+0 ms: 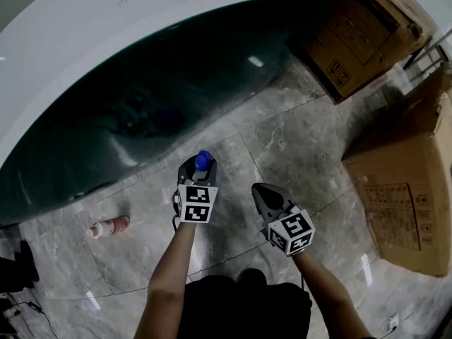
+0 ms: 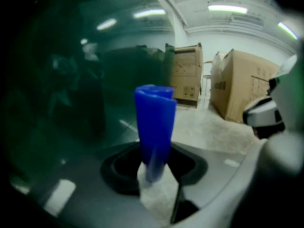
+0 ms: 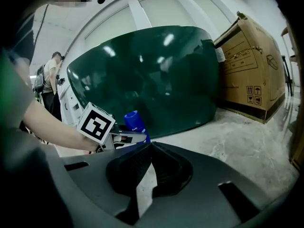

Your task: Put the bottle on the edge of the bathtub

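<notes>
**Left gripper** (image 1: 195,172): lower centre of the head view, on a bare left forearm (image 1: 168,277) that reaches up from the bottom edge. It points toward the tub and tilts downward. Its marker cube (image 1: 195,203) faces the camera. The jaws stand wide and are clamped on the bottle.

**Bottle** (image 1: 203,159): blue and held upright between the left jaws, off the floor, in front of the bathtub's outer wall. In the left gripper view the bottle (image 2: 154,122) rises from between the jaws at frame centre. It is not on the tub's edge.

**Right gripper** (image 1: 263,191): just right of the left one and apart from it, on a forearm (image 1: 330,292) coming from the lower right. It is angled the same way. In the right gripper view the jaw tips meet, with nothing between them.

**Bathtub** (image 1: 106,27): upper left of the head view, with a white rim above a dark green curved wall.

**Small bottle** (image 1: 109,226): pinkish, lying on its side on the grey stone floor (image 1: 282,140) at lower left.

**Cardboard boxes** (image 1: 406,189): at the right edge and upper right.
</notes>
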Demonstrator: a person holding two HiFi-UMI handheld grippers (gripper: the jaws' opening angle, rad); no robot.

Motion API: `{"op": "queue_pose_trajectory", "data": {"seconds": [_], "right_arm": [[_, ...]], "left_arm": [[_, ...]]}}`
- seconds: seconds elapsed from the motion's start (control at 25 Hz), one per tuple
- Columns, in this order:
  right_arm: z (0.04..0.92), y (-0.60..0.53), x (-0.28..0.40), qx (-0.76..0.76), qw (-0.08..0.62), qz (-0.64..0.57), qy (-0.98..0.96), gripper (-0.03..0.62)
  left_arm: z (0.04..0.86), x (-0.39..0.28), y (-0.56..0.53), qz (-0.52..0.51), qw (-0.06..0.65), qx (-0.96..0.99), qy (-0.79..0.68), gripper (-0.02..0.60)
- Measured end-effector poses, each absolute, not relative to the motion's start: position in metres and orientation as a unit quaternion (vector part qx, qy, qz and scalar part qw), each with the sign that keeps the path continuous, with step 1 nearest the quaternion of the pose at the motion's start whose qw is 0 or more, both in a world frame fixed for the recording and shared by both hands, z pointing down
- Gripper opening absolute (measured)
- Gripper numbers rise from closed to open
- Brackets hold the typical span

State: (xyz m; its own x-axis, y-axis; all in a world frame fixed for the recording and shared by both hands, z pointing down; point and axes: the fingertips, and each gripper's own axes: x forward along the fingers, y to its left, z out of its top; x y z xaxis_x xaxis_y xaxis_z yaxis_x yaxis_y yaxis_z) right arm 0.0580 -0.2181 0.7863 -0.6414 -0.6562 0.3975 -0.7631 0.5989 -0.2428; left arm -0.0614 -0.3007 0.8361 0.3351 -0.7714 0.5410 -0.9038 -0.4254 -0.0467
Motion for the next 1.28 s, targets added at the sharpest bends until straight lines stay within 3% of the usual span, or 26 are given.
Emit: {"op": "queue_pose_trajectory", "data": {"seconds": [1.04, 1.12, 1.28], "right_arm": [[0.796, -0.225, 0.055, 0.405, 0.133, 0.208, -0.880, 0.002], [0.793, -0.225, 0.056, 0.405, 0.132, 0.206, -0.881, 0.002], [0.789, -0.226, 0.058, 0.409, 0.127, 0.206, -0.880, 0.002]], "left_arm": [[0.860, -0.062, -0.338, 0.258, 0.142, 0.791, -0.536, 0.169], [0.860, -0.062, -0.337, 0.263, 0.146, 0.791, -0.532, 0.203], [0.855, -0.060, -0.336, 0.260, 0.149, 0.795, -0.527, 0.212]]}}
